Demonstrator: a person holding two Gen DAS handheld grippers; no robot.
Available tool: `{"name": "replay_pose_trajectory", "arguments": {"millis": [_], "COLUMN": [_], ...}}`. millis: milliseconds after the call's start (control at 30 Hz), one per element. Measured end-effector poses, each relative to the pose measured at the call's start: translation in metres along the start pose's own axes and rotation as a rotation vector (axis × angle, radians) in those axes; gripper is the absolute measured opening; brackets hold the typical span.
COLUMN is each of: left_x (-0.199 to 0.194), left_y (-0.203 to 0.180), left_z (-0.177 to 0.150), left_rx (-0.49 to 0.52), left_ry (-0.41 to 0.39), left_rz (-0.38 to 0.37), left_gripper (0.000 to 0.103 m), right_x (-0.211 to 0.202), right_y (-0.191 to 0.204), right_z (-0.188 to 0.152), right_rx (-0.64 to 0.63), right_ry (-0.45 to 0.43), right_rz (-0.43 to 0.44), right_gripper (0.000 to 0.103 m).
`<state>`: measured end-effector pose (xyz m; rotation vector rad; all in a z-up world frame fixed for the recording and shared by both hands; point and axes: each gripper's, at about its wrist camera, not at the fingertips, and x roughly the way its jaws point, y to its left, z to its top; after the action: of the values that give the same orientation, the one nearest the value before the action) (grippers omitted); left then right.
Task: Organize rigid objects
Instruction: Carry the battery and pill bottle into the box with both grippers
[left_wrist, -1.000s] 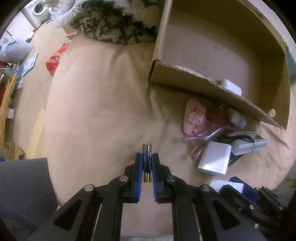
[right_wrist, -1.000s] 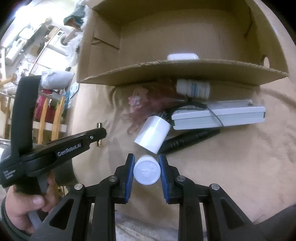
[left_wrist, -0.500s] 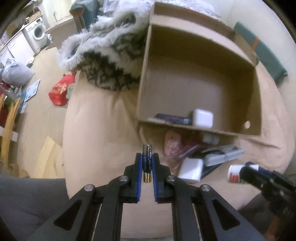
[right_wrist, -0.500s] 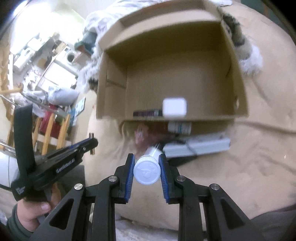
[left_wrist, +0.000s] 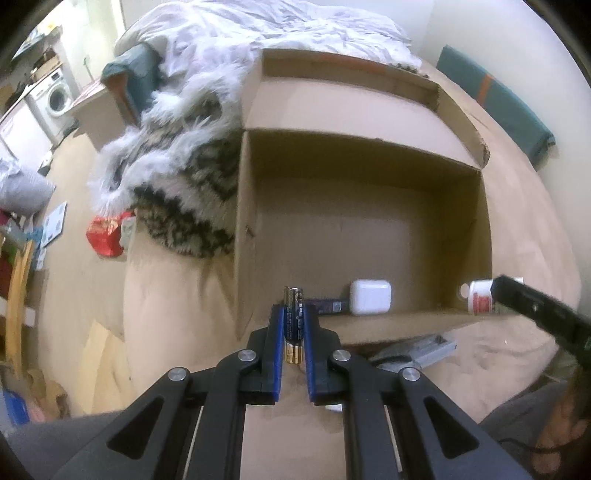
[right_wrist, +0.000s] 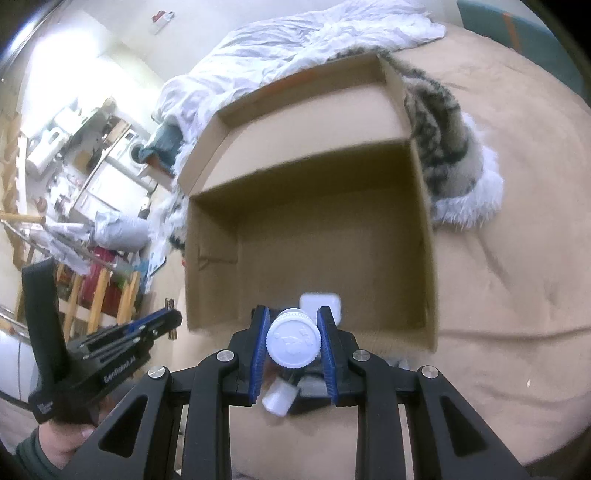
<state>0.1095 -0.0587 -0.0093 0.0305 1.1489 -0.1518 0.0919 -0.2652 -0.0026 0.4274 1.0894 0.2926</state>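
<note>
My left gripper (left_wrist: 293, 314) is shut on two dark batteries (left_wrist: 293, 325), held above the near left corner of an open cardboard box (left_wrist: 369, 147). My right gripper (right_wrist: 292, 325) is shut on a white pill bottle (right_wrist: 293, 341), its cap toward the camera, held over the box's near wall (right_wrist: 369, 336). The bottle also shows in the left wrist view (left_wrist: 478, 291) at the box's near right corner. Inside the box lie a white earbud case (left_wrist: 370, 297) and a dark flat item (left_wrist: 327, 306).
The box sits on a beige bed cover (left_wrist: 166, 295). A furry patterned blanket (left_wrist: 177, 177) lies against its left side. A grey power strip (left_wrist: 417, 350) and a white adapter (right_wrist: 279, 400) lie on the bed in front of the box. White duvet (right_wrist: 295, 40) behind.
Both grippers have risen and moved forward toward the box, so more of its inside shows. Each still holds its object.
</note>
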Motion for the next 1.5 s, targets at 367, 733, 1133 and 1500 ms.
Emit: {"name": "replay_pose_trajectory", "arguments": {"millis": [367,733,1133,1500], "left_x": [0.041,0.085,0.099,0.118], "left_y": [-0.014,-0.013,-0.008,-0.009], "left_z": [0.034,0.03,0.023,0.026], "left_rx": [0.053,0.031,0.032,0.044], "left_ry": [0.018,0.035,0.062,0.09], "left_rz": [0.016,0.037,0.039,0.042], "left_gripper": [0.009,0.009,0.009,0.009], "right_x": [0.044,0.097,0.116,0.119], "right_y": [-0.009,-0.016,-0.02,-0.019], "right_z": [0.047,0.034,0.032,0.032], "right_rx": [-0.001,-0.006,-0.017,-0.013], "right_ry": [0.011,0.107,0.148,0.143], "right_rz": [-0.029,-0.057,-0.111,-0.113], "right_gripper": [0.028,0.028,0.028,0.028]}}
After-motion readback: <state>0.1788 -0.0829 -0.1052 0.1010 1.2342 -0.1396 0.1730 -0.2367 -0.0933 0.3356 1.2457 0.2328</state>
